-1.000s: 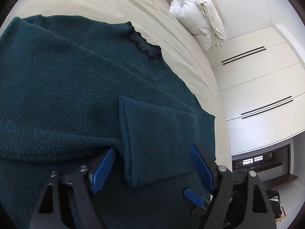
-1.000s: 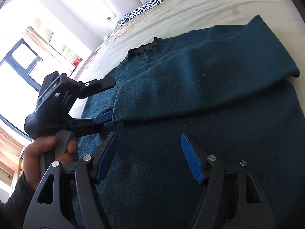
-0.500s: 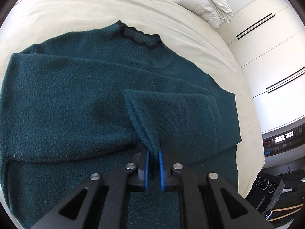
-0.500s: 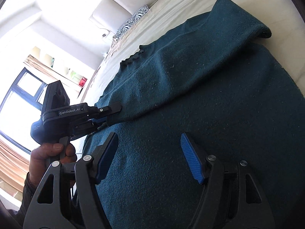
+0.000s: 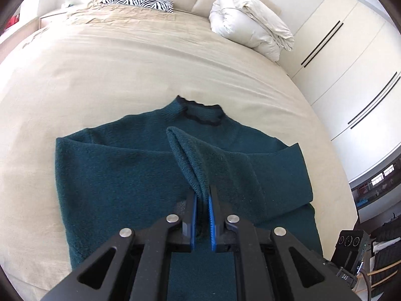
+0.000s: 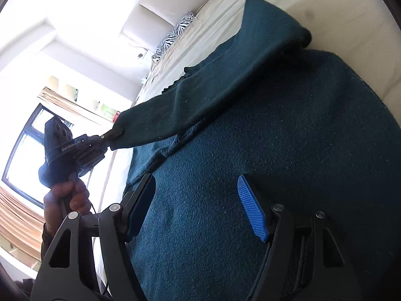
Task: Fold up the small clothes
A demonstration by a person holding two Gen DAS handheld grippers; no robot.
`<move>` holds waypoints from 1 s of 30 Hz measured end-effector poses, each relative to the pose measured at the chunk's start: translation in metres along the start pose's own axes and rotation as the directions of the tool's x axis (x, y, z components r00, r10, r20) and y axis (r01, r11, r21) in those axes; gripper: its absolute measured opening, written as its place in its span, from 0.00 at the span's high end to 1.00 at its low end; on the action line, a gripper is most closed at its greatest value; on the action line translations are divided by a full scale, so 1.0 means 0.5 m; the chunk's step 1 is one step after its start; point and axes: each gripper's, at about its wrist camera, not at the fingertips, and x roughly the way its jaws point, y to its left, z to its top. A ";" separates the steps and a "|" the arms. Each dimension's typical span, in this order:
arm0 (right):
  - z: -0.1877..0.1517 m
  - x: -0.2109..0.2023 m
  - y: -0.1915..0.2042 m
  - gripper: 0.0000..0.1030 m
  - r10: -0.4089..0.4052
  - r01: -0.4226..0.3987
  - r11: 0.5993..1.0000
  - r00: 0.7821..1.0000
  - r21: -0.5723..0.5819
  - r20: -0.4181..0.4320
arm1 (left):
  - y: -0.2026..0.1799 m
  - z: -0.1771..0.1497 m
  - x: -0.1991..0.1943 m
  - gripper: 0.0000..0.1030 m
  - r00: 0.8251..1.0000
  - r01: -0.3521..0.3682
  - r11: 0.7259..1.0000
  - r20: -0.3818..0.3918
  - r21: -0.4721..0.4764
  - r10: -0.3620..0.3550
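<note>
Your left tongs (image 5: 201, 207) are clamped tight on the cuff of the sleeve (image 5: 198, 155), which rises off the sweater (image 5: 112, 175) in a folded ridge running from the lower centre of the left wrist frame up towards the collar (image 5: 198, 114). The sweater itself, dark teal, lies flat on the beige bed (image 5: 125, 62), filling the lower half of that frame, with its other sleeve folded across the chest.

In the right wrist view you can see the same grip from the side: the left tongs (image 6: 114, 134) sit at the middle left of the frame, your left hand (image 6: 66, 198) wrapped around the handle below them, and the sleeve (image 6: 213, 87) stretches taut from there up to the shoulder at the upper right.

Your right tongs (image 6: 198, 205) stand wide apart at the bottom of that frame, holding nothing, poised just above the sweater's body (image 6: 288, 163).

Further back, a zebra-striped pillow (image 5: 140, 1) lies at the head of the bed in the upper left of the left wrist frame, and a rolled white duvet (image 5: 248, 22) sits to its right, near the white wardrobe (image 5: 351, 62).
</note>
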 end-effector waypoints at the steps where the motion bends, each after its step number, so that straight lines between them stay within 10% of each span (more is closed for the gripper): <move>1: 0.002 -0.004 -0.004 0.35 0.010 -0.010 1.000 1.000 0.017 0.008 | 0.023 -0.001 0.006 0.91 1.000 -0.013 1.000 -0.004 -0.011 0.012; 16: 0.110 -0.046 -0.038 0.33 0.019 -0.043 0.978 0.993 0.204 0.118 | 0.132 -0.039 0.070 0.91 0.999 0.026 0.995 -0.023 -0.098 -0.028; 30: 0.402 0.049 -0.129 0.33 0.121 -0.131 0.940 0.991 0.315 0.050 | 0.209 -0.069 0.084 0.89 0.975 0.221 0.957 0.049 -0.188 -0.215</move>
